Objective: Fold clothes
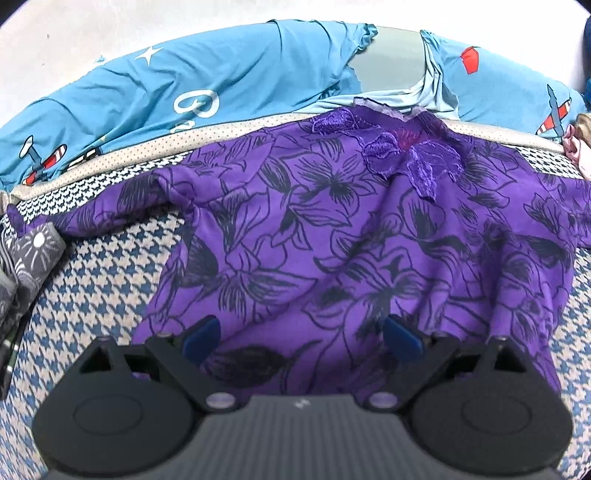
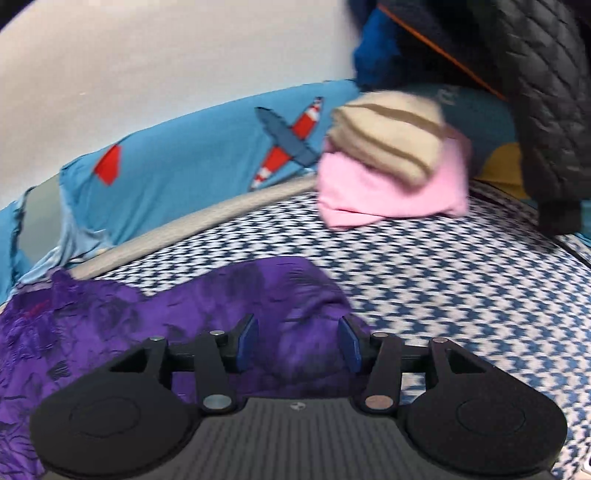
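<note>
The bed, covered in a blue-and-cream houndstooth cloth, fills most of both views. Along its far edge, from nine o'clock round to two in the left wrist view, lies a blue sheet printed with red-and-white planes and white lettering, bunched against a pale wall.

The purple top, patterned with dark flower outlines, is spread across the middle of the bed. Its lace neckline sits at twelve o'clock, touching the bed's beige border, one sleeve reaches out toward nine o'clock, and the hem lies at six o'clock, under the left gripper.

In the right wrist view a black quilted jacket hangs at one to two o'clock. Just below and left of it, a folded pile sits on the bed: a beige striped piece on top of a pink one, well apart from the purple top.

At nine o'clock in the left view, a grey patterned cloth lies at the bed's edge.

The left gripper's blue pads stand wide apart over the hem, pinching nothing. The right gripper stands about half open above a rumpled edge of the purple top; the cloth lies beneath the gap, the pads not pressing it.
</note>
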Motion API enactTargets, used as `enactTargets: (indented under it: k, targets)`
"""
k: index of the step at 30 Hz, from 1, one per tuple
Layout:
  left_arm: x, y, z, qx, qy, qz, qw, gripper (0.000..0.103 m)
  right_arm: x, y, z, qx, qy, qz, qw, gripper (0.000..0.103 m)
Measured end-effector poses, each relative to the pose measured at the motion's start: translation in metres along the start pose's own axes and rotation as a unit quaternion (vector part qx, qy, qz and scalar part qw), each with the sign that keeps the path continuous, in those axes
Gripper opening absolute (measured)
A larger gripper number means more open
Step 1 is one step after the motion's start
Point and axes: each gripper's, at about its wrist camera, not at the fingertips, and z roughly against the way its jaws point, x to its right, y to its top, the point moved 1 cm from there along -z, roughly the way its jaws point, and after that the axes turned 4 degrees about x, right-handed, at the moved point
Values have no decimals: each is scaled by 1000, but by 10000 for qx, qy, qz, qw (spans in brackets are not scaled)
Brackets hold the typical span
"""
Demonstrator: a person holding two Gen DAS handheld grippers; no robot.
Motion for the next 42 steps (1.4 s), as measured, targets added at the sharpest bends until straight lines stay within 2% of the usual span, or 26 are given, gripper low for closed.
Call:
enactTargets:
  k: [6,10,11,13,14,15,20,23,26,29,32,35,38,40,42]
  targets:
    - [4,-4,-2,-40,10,-100,9999,95,28,-4,-13,-267,-284,-495,9980,60]
    - [3,-3,-4,-66,1,-83,9999,95,41,-11,-25,-542,-60,-1119,9922,61]
    - [3,-3,-4,-64,-3,-87,9999,95,41,-13,-27,-586,30,-1217,9908,56]
    - [3,-3,-4,-57,-4,-108,9999,95,39,-15,-29,-628,81,-1295,9896,39]
    - [3,-3,-5,-58,-4,-112,9999,95,37,-16,-30,-611,102,-1292,9897,24]
    - [3,-3,-5,-59,-4,-113,9999,95,36,-16,-29,-561,143,-1279,9901,19]
    - [1,-2,-5,-57,9,-97,9999,95,18,-9,-18,-88,263,-859,9959,13]
    - [0,-3,-5,-61,34,-113,9999,95,-2,-5,-8,286,385,-378,9981,12]
    - [-2,-4,-7,-91,88,-109,9999,95,-29,-5,4,618,686,252,9954,12]
    - [-5,-4,-8,-118,113,-65,9998,95,-64,-12,16,864,1094,1003,9851,12]
    - [-7,-5,-9,-138,113,-23,9998,95,-102,-32,26,948,1578,1819,9659,11]
    - [-8,-4,-9,-144,89,8,9999,95,-135,-58,38,763,2019,2575,9419,12]
    - [-9,-4,-8,-145,77,20,9999,95,-157,-80,43,385,2306,3131,9205,17]
    - [-10,-4,-7,-132,77,36,9999,95,-162,-85,46,244,2514,3273,9105,23]
    - [-12,-3,-7,-121,83,57,9999,95,-156,-79,48,138,2755,2998,9133,25]
